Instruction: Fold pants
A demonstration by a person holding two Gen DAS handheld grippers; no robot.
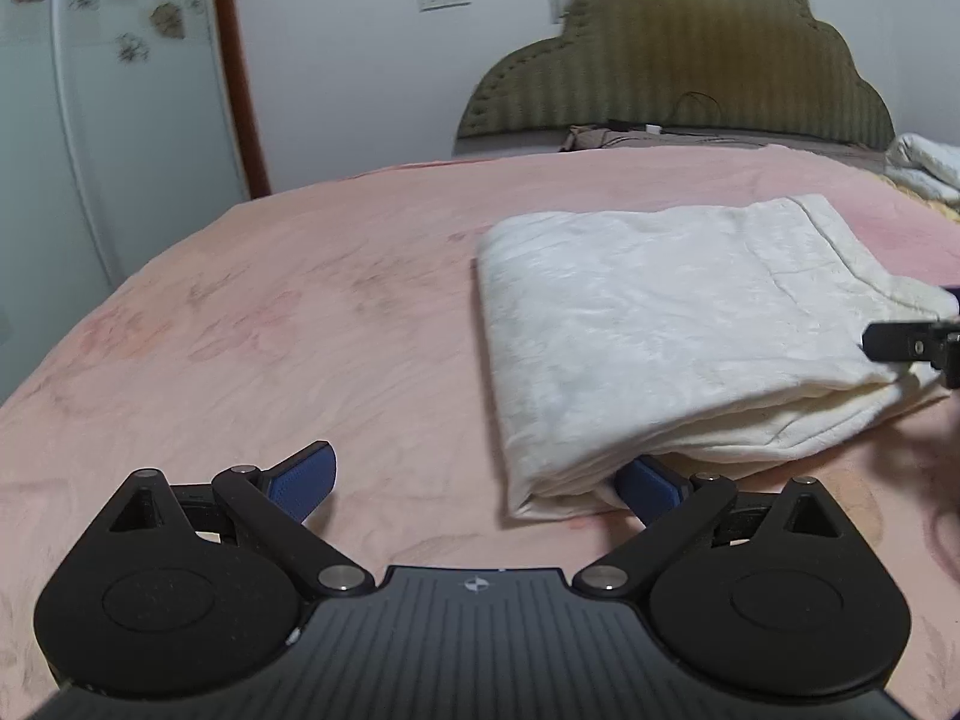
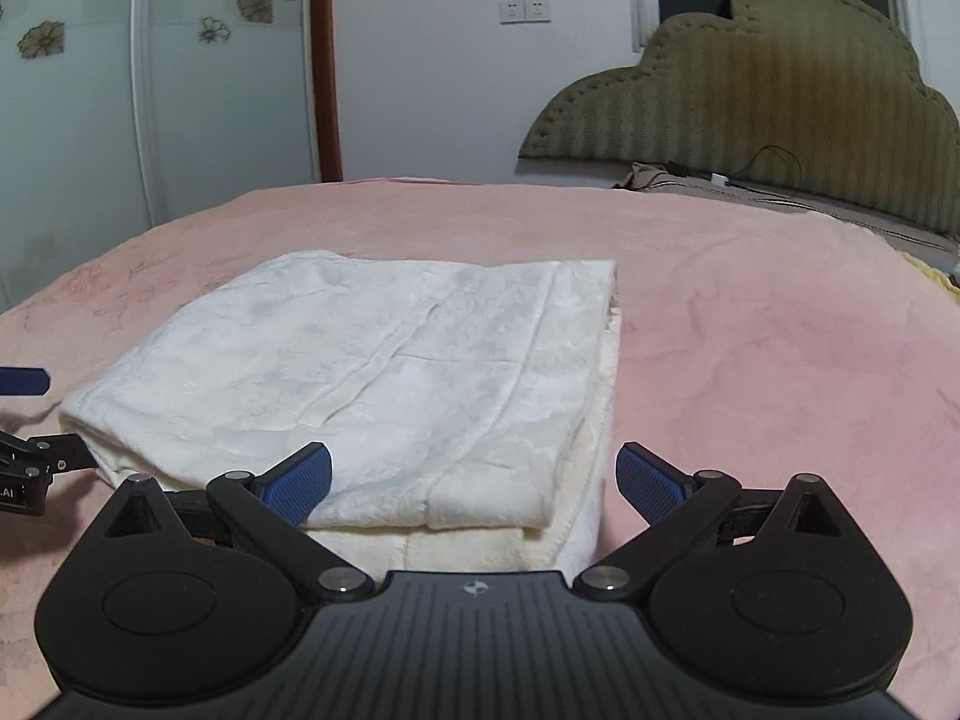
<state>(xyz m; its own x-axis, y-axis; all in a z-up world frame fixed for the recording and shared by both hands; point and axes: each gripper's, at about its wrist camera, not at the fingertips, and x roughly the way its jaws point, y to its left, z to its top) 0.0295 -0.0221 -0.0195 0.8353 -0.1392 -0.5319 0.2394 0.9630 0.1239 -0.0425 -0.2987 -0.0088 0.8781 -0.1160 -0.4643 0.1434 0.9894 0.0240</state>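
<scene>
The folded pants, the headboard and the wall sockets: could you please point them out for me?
Folded pants (image 2: 384,360), right wrist view, top layer.
Headboard (image 2: 780,90), right wrist view, padded front.
Wall sockets (image 2: 525,11), right wrist view, plates.

Light: dim, even indoor light with a cool cast; source not visible.
Shadows: soft, faint under the folded pants.
Glare: none.
Blur: slight softness throughout, headboard hazy.
Distortion: strong fisheye bowing, dark vignette at corners.
</scene>
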